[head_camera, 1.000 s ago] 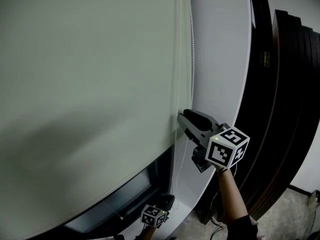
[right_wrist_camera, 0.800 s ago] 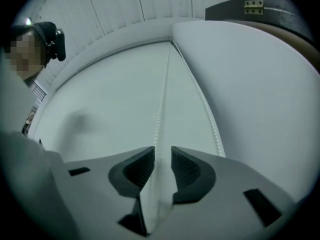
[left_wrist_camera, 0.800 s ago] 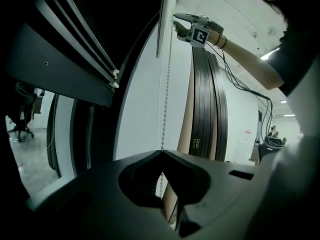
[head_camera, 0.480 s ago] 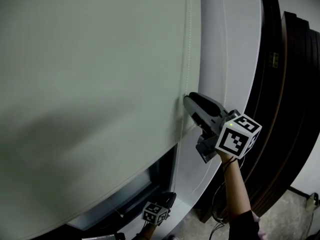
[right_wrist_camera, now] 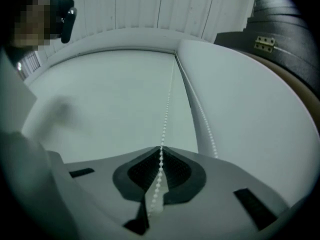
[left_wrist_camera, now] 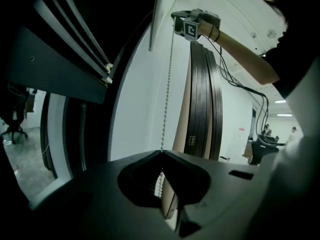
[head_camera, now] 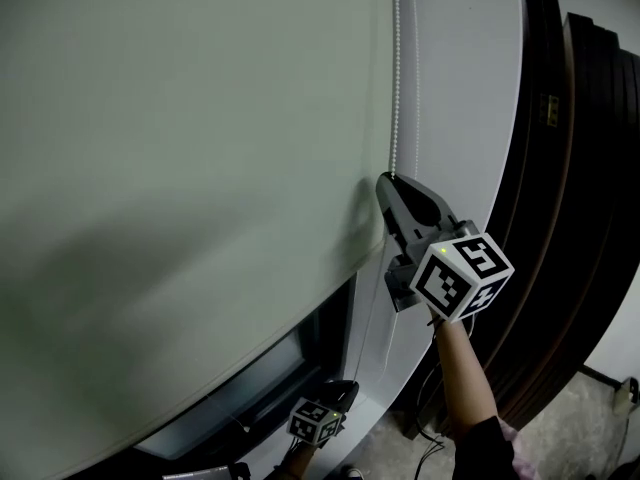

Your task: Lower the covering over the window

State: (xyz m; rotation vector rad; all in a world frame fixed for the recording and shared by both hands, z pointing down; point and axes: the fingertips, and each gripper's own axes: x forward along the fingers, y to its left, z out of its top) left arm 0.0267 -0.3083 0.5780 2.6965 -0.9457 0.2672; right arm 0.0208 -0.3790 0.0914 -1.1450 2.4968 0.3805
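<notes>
Right gripper (right_wrist_camera: 160,147): jaws closing, with the bead chain (head_camera: 396,68) between them. Left gripper (left_wrist_camera: 161,152), lower down, clamps the same chain. Roller blind (head_camera: 180,168) covers most of the window (head_camera: 250,398). Dark panels (head_camera: 570,168) stand beside the white wall (head_camera: 460,88).

the chain (head_camera: 397,78) hangs down into the right gripper (head_camera: 389,181), between its closing jaws. it runs on below to the left gripper (head_camera: 343,389), whose jaws meet on it. the blind (head_camera: 180,168) lies left of the right gripper, its edge just beside the jaw tips. the frame (head_camera: 460,88) is behind the right gripper and the boards (head_camera: 570,188) stand to its right. the left gripper is well below the right one, with the glass (head_camera: 255,393) on its left, under the blind.
</notes>
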